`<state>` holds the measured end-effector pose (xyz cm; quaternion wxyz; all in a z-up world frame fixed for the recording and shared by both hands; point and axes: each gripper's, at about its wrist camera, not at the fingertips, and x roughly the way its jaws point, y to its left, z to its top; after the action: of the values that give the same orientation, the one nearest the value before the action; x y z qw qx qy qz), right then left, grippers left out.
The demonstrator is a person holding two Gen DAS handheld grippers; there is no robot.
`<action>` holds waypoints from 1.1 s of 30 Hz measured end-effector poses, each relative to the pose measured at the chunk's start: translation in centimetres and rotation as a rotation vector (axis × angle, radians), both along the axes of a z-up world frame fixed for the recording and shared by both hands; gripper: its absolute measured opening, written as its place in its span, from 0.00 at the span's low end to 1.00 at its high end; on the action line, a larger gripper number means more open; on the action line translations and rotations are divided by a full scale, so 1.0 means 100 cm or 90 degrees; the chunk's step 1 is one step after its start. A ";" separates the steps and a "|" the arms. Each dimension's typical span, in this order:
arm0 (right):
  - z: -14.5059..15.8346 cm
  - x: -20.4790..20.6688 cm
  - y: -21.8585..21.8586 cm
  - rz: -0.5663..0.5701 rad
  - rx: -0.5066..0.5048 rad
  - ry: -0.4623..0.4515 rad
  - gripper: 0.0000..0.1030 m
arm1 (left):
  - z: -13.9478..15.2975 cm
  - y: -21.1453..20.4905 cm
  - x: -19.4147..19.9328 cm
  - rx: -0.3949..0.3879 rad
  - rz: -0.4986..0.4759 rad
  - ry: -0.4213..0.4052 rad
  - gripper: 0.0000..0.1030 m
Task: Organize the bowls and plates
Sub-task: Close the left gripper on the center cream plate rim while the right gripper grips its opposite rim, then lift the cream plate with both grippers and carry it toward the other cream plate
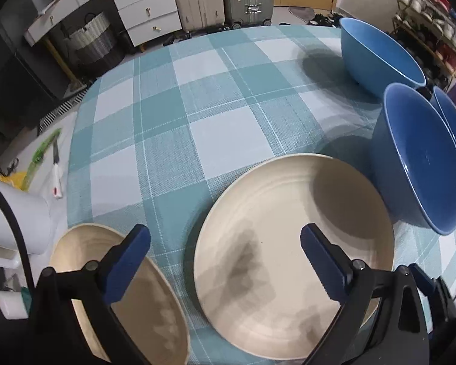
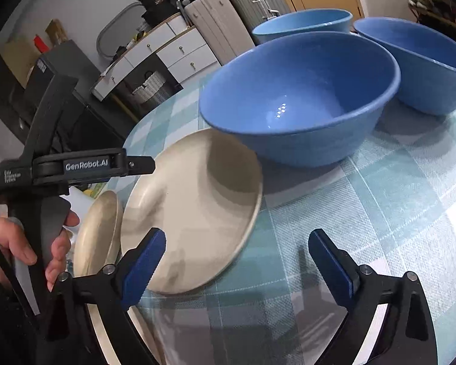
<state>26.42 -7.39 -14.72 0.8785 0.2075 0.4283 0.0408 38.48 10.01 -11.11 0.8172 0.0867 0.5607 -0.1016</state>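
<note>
A checked teal tablecloth (image 1: 228, 106) covers the table; suitcases stand behind. The large cream plate (image 1: 288, 258) lies flat directly beneath the left gripper (image 1: 225, 261), whose jaws stand wide and hold nothing. The right gripper (image 2: 237, 264), equally wide and empty, sits beside that plate's rim, with the nearest blue bowl (image 2: 298, 103) ahead.

The third blue bowl (image 1: 454, 127) at the far right is cut off by the left wrist view's edge and half hidden behind the nearer blue bowl (image 1: 416, 158). The small cream plate (image 1: 130, 298) runs partly under the left gripper's finger (image 1: 127, 261). The shelf items (image 1: 425, 15) at the far right are too small to tell.
</note>
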 end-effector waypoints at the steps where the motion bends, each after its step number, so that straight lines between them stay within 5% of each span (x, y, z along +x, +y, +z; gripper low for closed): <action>1: -0.001 0.001 0.001 0.001 0.000 0.004 0.94 | -0.001 0.002 0.001 -0.007 0.004 0.002 0.96; 6: -0.013 0.000 -0.001 -0.016 -0.008 0.051 0.73 | -0.012 0.007 0.004 -0.019 0.008 0.019 0.90; 12: -0.014 0.002 0.001 -0.013 -0.006 0.041 0.71 | -0.020 0.005 0.004 -0.031 -0.001 0.038 0.72; 14: -0.014 0.003 0.002 -0.010 -0.003 0.040 0.68 | -0.023 0.003 0.003 -0.035 -0.007 0.042 0.56; 20: -0.014 0.005 -0.003 -0.013 0.018 0.047 0.62 | -0.025 0.010 0.004 -0.044 0.010 0.048 0.44; 26: -0.016 0.008 -0.007 0.011 0.053 0.061 0.42 | -0.027 0.020 0.002 -0.024 0.019 0.057 0.22; 33: -0.019 0.010 -0.005 0.026 0.087 0.070 0.31 | -0.035 0.023 -0.002 -0.013 0.012 0.070 0.18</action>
<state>27.46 -7.85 -16.63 0.8363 0.2605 0.4764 0.0763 38.24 12.32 -14.61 0.7869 0.0671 0.6045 -0.1044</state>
